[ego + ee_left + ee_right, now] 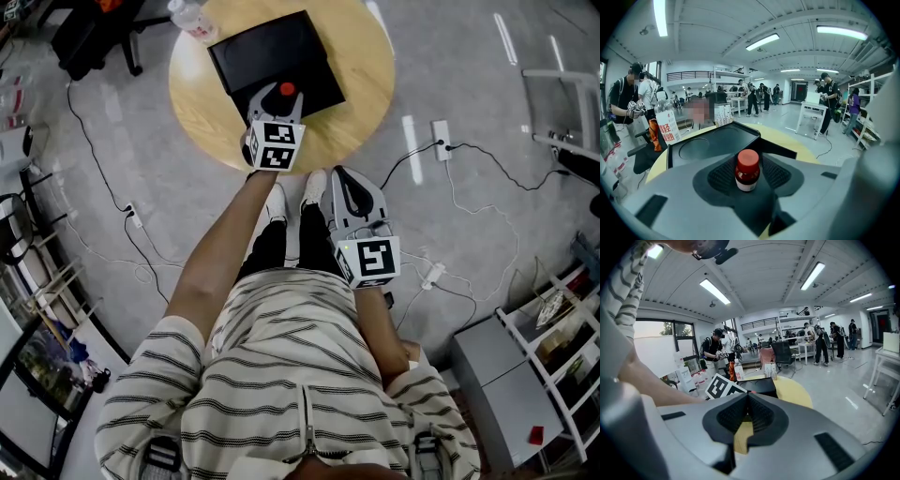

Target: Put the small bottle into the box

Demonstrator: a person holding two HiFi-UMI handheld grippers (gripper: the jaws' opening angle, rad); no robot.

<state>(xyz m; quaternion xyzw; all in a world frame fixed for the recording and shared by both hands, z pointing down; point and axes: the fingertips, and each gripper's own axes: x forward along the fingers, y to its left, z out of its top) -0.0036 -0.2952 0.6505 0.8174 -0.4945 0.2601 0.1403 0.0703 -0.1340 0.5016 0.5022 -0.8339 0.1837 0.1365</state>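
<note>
A small brown bottle with a red cap [747, 171] stands upright between the jaws of my left gripper [748, 180]. The pads [723, 174] flank it closely and do not seem to press on it. In the head view the red cap [287, 90] shows over the near edge of the shallow black box [272, 47], with the left gripper [278, 96] reaching onto the round wooden table [366, 94]. The box [708, 140] lies just beyond the bottle. My right gripper [349, 180] hangs back over the floor, short of the table, its jaws [748, 397] shut on nothing.
A clear water bottle [192, 19] stands at the box's far left corner. Cables and a power strip [441, 139] lie on the floor to the right, a dark chair [94, 33] is at the far left, and white shelving [562, 337] is at the right. People stand in the background.
</note>
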